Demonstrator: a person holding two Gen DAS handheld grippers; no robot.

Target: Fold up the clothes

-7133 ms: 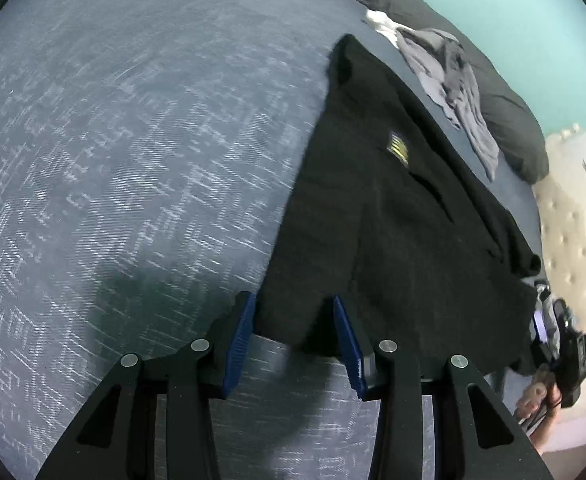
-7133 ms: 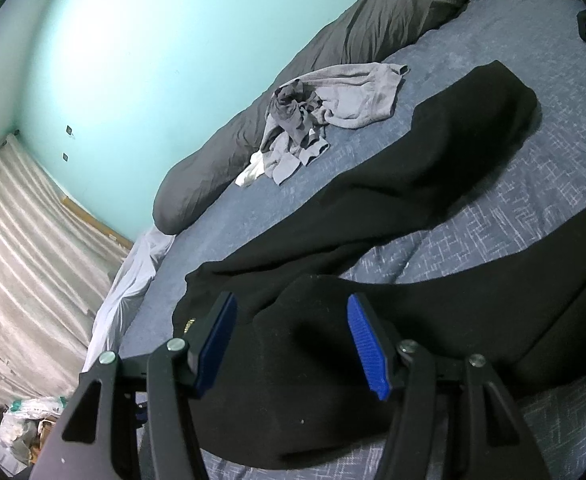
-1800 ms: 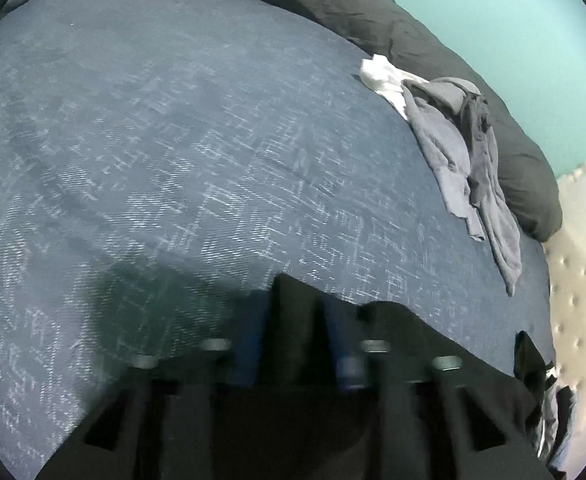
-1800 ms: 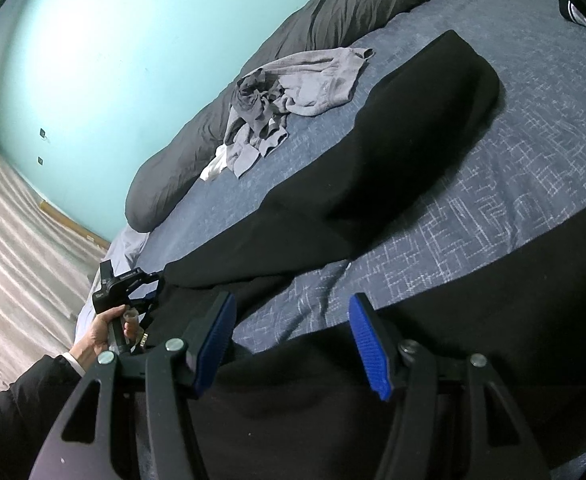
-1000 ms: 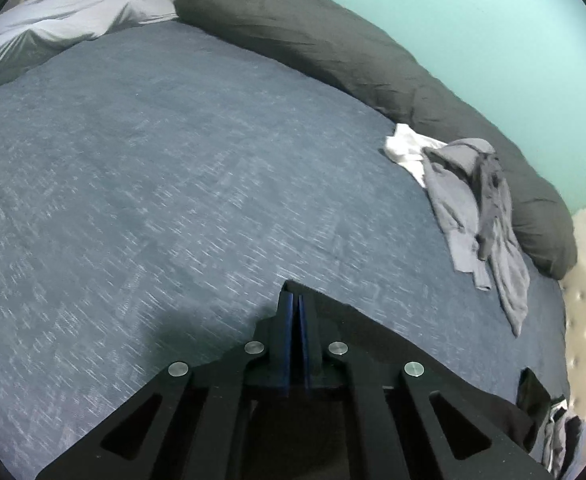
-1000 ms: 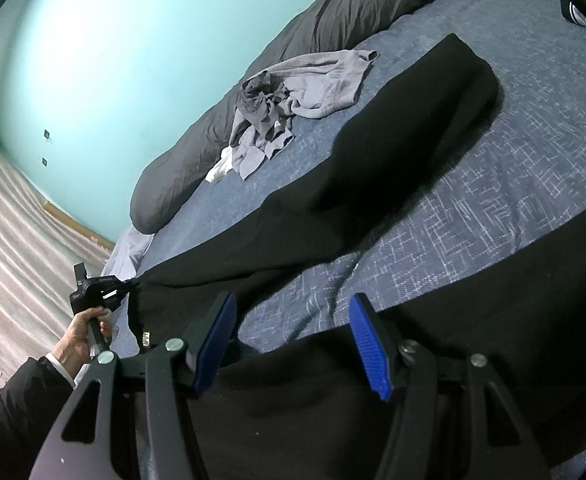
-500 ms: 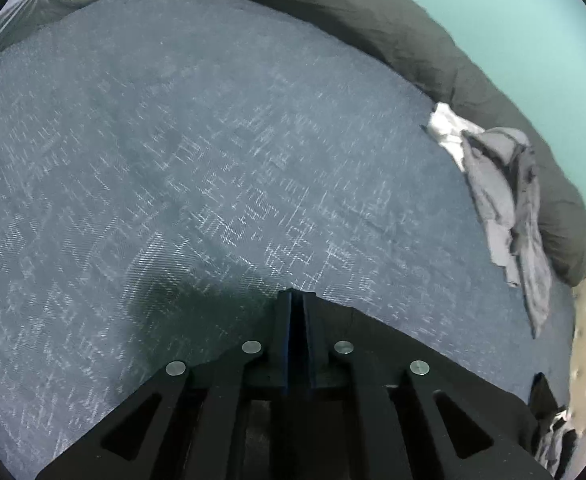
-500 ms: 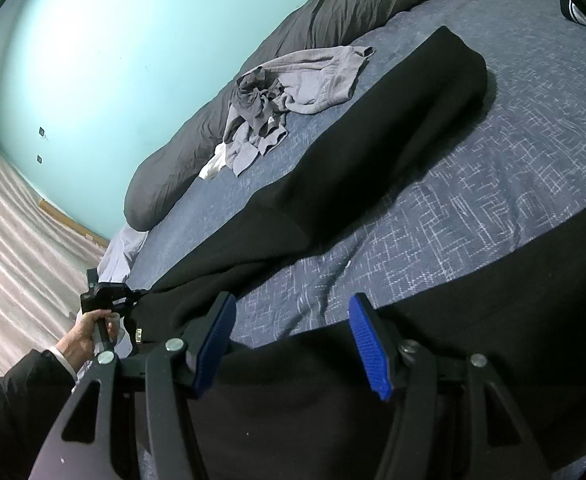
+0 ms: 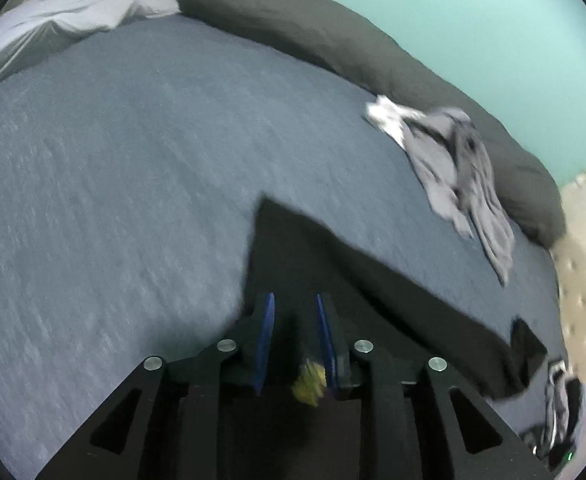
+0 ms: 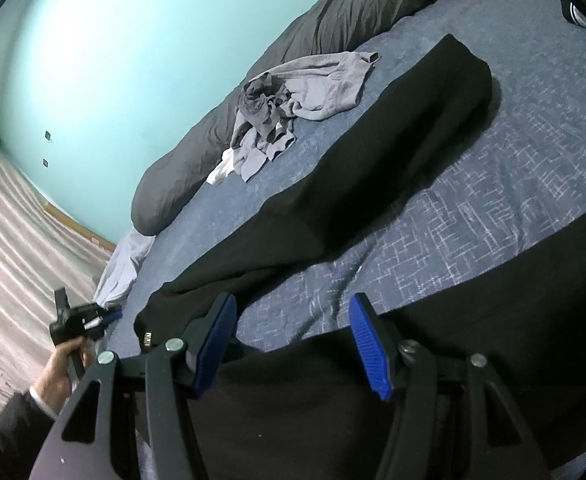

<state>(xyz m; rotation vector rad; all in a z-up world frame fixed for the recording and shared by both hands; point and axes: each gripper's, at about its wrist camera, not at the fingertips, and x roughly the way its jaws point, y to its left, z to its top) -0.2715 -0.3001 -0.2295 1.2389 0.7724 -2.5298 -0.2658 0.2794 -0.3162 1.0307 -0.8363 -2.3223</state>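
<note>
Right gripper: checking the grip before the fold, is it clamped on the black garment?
No, the right gripper stands open above the black garment.

A grey bolster (image 9: 333,36) runs along the far edge of the bed (image 9: 113,168), against a turquoise wall (image 10: 125,40). A pale sheet (image 9: 73,8) bunches at the bed's far left corner. A tufted cream headboard (image 9: 585,280) stands at its right edge.

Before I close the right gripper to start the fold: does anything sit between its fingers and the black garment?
Nothing visible does. The right gripper is open directly over the black garment; the grey clothes pile lies well beyond.
</note>
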